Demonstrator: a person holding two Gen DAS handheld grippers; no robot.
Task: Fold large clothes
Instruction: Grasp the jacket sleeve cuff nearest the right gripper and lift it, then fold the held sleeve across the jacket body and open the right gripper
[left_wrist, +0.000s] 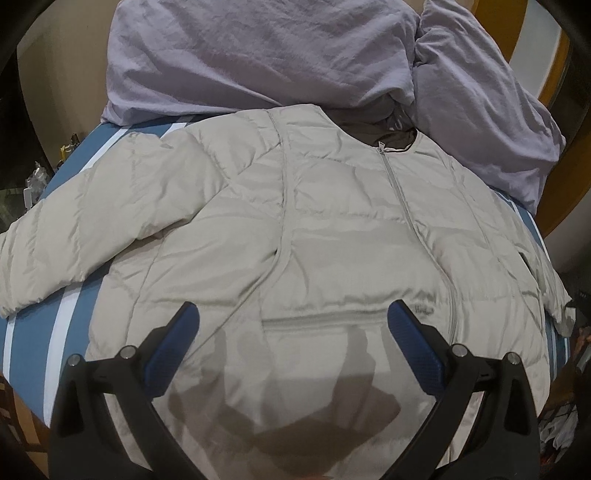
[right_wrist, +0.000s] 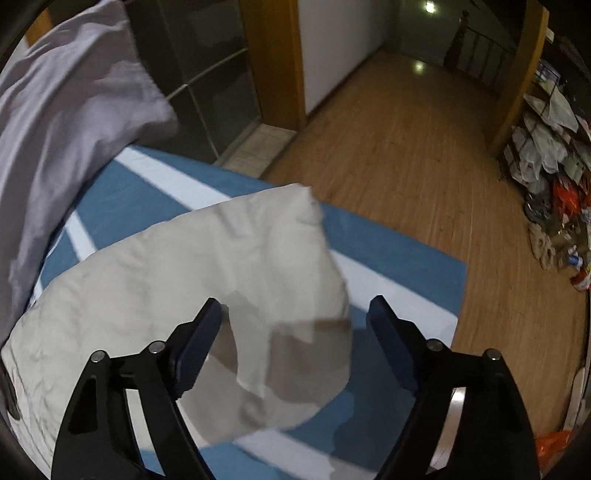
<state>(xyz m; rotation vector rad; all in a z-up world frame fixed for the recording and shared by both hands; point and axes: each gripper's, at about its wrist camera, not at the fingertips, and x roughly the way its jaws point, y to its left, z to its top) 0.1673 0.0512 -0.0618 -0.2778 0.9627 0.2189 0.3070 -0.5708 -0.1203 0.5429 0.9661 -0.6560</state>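
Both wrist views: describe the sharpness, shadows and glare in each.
Left wrist view: sharp, fisheye-bent edges, the left gripper casting a dark shadow on the jacket. Right wrist view: motion-blurred, the jacket sleeve smeared, lamp glare on the wood floor.

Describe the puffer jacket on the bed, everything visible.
The puffer jacket is pale grey-beige, quilted, of slightly shiny fabric. It lies front up and zipped on the blue striped bedsheet, with a dark lining at the collar and a zipped pocket low down. One sleeve stretches outward; lilac bedding meets its collar. Nothing grips it.
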